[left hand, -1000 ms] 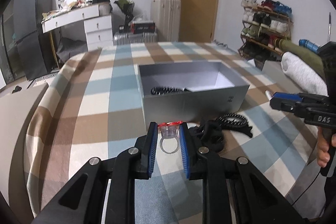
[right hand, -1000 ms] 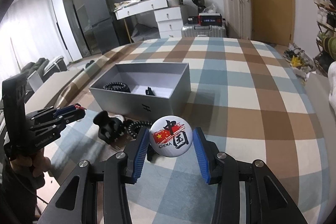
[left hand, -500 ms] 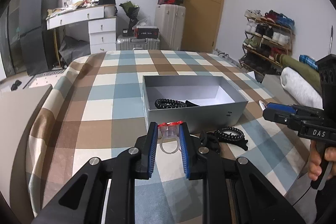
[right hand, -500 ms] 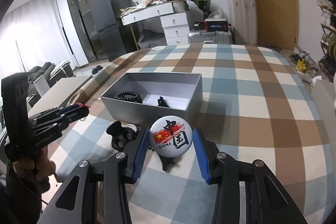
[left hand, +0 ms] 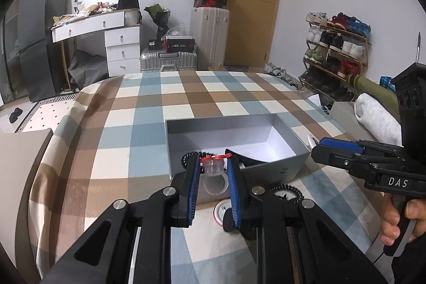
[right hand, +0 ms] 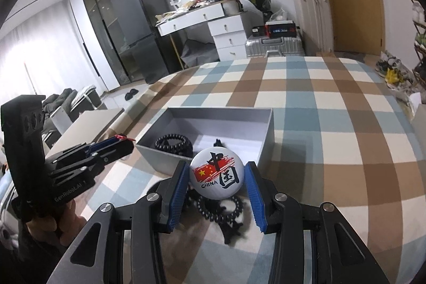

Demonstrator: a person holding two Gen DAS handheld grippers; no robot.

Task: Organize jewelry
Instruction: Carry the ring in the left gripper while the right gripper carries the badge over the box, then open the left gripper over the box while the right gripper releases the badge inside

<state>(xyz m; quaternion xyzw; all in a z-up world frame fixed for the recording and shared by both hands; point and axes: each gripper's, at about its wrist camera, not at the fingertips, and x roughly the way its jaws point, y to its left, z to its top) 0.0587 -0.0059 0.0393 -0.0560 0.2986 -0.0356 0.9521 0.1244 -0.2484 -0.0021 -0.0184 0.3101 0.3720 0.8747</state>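
Table (left hand: 149,108): checked cloth cover | Grey box (left hand: 282,124): open-topped, on table; black bead bracelet (right hand: 174,141) inside | Right tool (right hand: 217,184): jaws moderately spread, clamping round "CHINA" pin badge (right hand: 217,171), raised near box front wall | Left tool (left hand: 213,177): jaws narrow, gripping clear plastic ring (left hand: 214,178) with red-trimmed top, at box near edge | Black beads (right hand: 221,206): on table before box

The left tongs (left hand: 213,177) are clamped on a clear ring, fingers level and pointing forward. The right tongs (right hand: 217,177) grip a round badge between blue pads (right hand: 177,185), and a bare hand (left hand: 399,220) wraps their handle.
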